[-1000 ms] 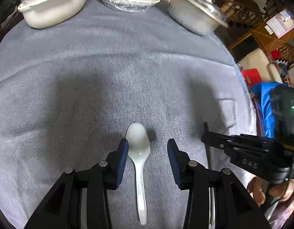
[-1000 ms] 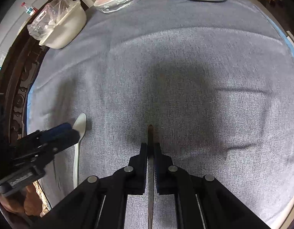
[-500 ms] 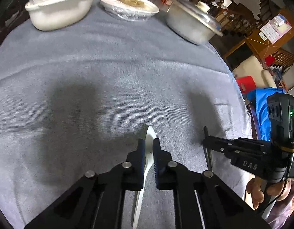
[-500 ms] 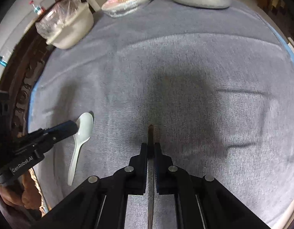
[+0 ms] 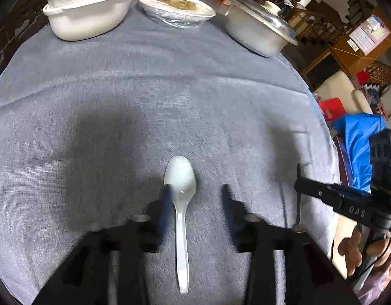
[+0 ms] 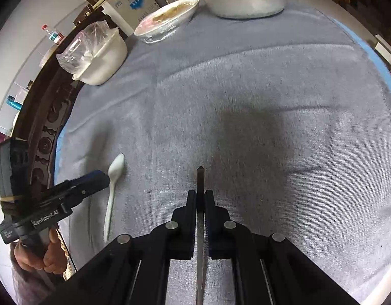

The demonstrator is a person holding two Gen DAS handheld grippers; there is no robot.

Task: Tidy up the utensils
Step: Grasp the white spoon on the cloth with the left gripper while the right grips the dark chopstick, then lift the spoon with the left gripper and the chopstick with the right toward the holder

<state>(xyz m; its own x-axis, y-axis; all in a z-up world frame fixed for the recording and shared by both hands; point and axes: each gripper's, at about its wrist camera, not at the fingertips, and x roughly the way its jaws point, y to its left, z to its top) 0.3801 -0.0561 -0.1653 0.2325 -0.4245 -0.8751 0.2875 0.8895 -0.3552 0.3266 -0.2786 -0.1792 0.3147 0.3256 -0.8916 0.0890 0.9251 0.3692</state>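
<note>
Landmark: I take the white spoon point(image 5: 180, 204) as my reference; it lies flat on the grey cloth point(image 5: 170, 89) covering the desk, bowl pointing away from me.
Left gripper point(image 5: 195, 198): my fingers are opening, blurred, one on each side of the spoon's neck; the pads no longer press on it.
Right gripper point(image 6: 200, 204): to the right of the spoon, fingers clamped almost fully together on a thin dark utensil point(image 6: 200, 185), which I cannot identify; its tip juts out past them above the cloth.
White tub point(image 5: 88, 15): far beyond the spoon, to its left, with a plastic bag in it.
Wrapped dish point(image 5: 176, 7): far beyond the spoon, about straight ahead.
Lidded metal pot point(image 5: 259, 28): far beyond the spoon, to its right.
</note>
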